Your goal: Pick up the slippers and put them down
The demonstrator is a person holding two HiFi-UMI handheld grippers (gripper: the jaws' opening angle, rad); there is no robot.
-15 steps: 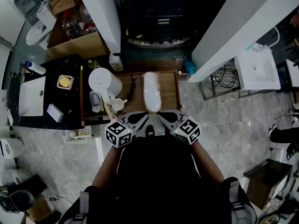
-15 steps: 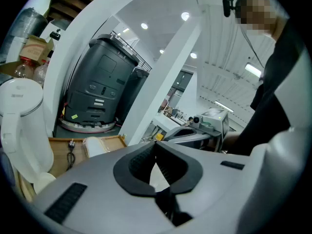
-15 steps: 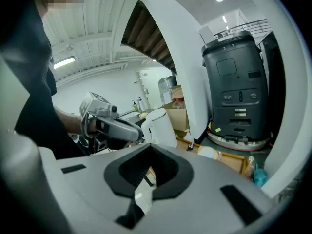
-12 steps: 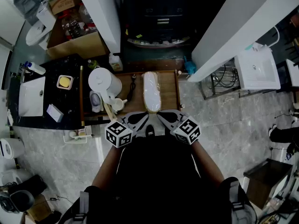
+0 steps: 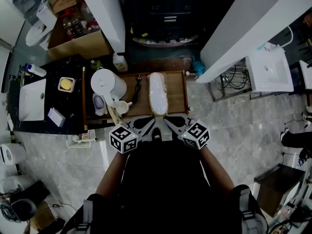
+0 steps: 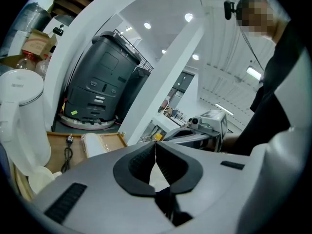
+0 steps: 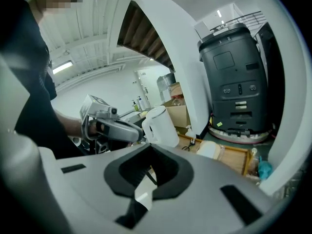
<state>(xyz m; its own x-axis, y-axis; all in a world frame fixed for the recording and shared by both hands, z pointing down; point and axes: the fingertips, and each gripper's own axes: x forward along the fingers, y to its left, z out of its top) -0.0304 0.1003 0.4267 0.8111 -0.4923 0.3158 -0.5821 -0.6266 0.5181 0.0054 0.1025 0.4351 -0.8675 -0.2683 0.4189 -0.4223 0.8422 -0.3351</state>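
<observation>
While the left hand-held gripper point(image 5: 148, 124) and right hand-held gripper point(image 5: 167, 121) hang pressed together, empty, the slippers point(image 5: 157, 94) at centre apparently await opened jaws.

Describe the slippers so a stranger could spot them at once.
Find the wooden tray in front of the big dark machine. The slippers lie along its middle, right of the black cord and the white kettle: the only long, pale, flat bundle there.
</observation>
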